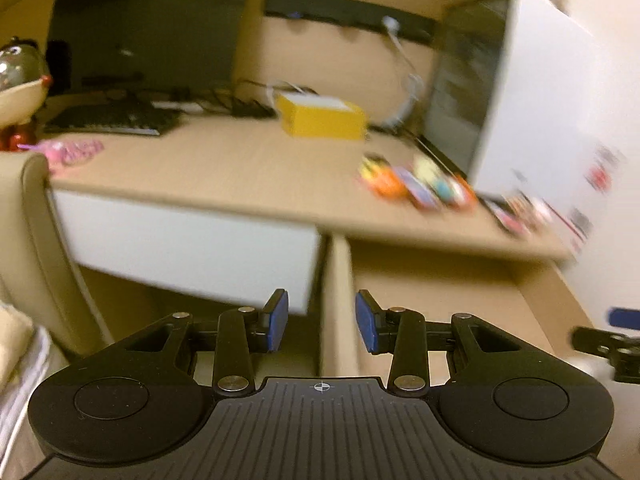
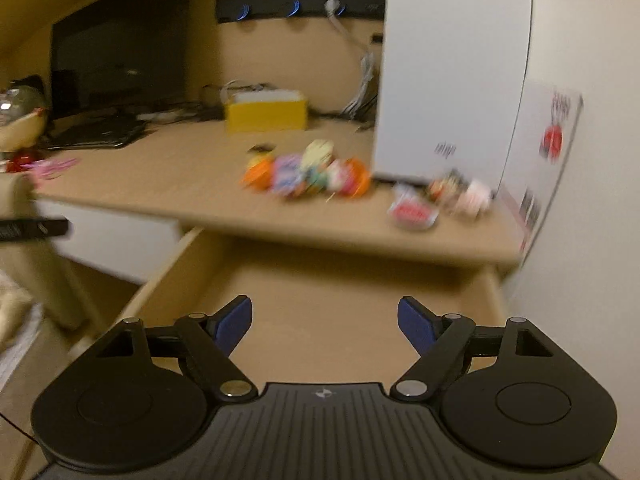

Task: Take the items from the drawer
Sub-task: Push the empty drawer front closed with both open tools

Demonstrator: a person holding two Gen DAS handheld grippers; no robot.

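Warm, yellowish indoor light fills both views, rather dim. Each hand-held gripper (image 1: 322, 322) (image 2: 325, 326) shows sharp in the foreground, while everything beyond it smears with motion blur. The colourful packets (image 2: 308, 176) on the surface (image 2: 192, 168) ahead are streaked, perhaps wrapped sweets. Fisheye bending curves the white box (image 2: 452, 60) and darkens the corners. Blue lights (image 2: 294, 9) glow on the far wall strip.

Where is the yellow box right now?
The yellow box sits far back on the desk, in both wrist views, right of the black keyboard and behind the pile of colorful snack packets, near the cables.
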